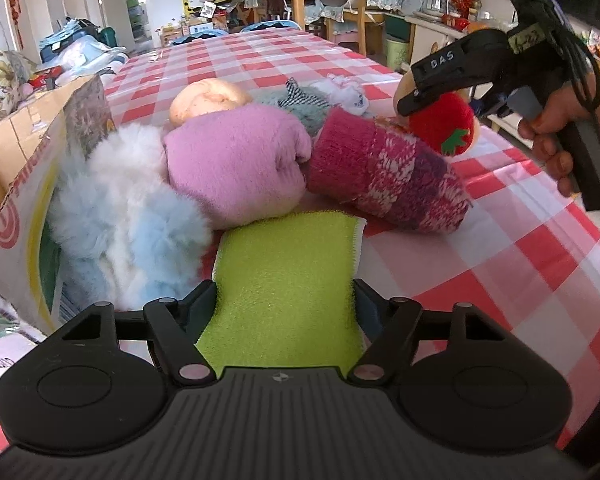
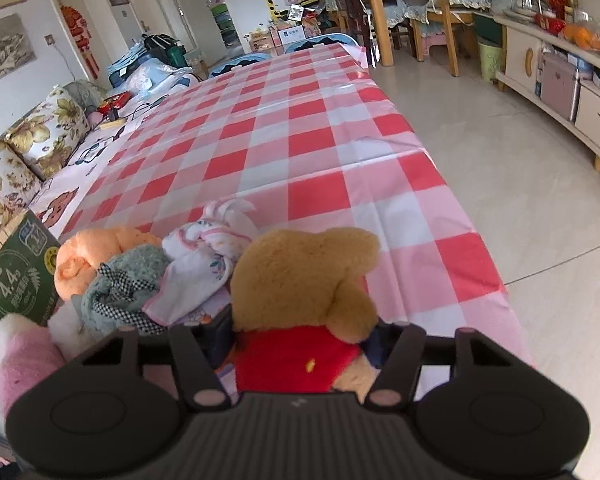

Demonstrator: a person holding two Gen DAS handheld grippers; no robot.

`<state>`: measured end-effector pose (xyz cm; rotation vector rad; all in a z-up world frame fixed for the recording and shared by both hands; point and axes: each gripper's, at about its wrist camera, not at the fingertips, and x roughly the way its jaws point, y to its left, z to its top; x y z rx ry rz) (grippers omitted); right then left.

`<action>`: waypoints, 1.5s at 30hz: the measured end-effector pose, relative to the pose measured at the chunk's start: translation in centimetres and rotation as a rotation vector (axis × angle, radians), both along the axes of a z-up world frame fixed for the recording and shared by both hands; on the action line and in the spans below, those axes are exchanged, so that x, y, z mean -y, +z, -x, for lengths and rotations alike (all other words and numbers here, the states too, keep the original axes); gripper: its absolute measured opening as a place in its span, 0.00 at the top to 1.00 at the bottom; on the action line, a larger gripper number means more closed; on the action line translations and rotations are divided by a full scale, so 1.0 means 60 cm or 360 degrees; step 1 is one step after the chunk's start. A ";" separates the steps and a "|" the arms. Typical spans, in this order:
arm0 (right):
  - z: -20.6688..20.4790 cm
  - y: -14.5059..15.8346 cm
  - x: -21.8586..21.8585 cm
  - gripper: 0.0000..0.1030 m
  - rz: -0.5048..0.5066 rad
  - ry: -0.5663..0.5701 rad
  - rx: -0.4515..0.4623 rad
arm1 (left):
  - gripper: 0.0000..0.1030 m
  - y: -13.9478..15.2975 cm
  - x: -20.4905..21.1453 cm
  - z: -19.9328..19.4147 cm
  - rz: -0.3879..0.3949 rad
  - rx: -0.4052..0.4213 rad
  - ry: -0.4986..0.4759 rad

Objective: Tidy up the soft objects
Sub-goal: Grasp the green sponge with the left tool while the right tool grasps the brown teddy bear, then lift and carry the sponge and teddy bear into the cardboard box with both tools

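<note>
Lime-green sponge cloth [image 1: 286, 280] lies clamped between the fingers of the left gripper [image 1: 286, 300], just in front of the pink sock roll [image 1: 236, 168]. Right of that roll, the right gripper [image 2: 300, 344] grips a plush bear [image 2: 304, 280] above the checked tablecloth [image 2: 300, 152].

Glossy checked tablecloth [image 2: 308, 140]; fuzzy green cloth [image 1: 284, 280]

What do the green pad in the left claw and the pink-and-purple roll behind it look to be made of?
The green pad looks like a microfibre or terry cleaning cloth: short, dense, matte nap, with a white layer showing at its far edge. The pink-and-purple roll looks like knitted wool or acrylic yarn: visible ribbed stitches and a woven-in pattern, slightly fuzzy. Exact fibres cannot be told.
</note>
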<state>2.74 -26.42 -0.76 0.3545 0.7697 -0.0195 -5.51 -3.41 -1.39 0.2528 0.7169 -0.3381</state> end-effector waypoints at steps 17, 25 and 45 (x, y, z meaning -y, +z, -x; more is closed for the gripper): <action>0.053 0.064 -0.050 0.44 0.0102 0.0086 0.0200 | 0.32 -0.022 0.012 -0.017 -0.0022 0.0079 -0.0079; 0.092 0.093 -0.085 0.44 -0.0085 0.0228 0.0287 | 0.33 -0.022 -0.007 -0.038 0.0048 0.0121 0.0059; 0.081 0.065 -0.226 0.44 -0.0162 0.0560 0.0172 | 0.27 -0.020 -0.012 -0.067 -0.0050 0.0289 0.0239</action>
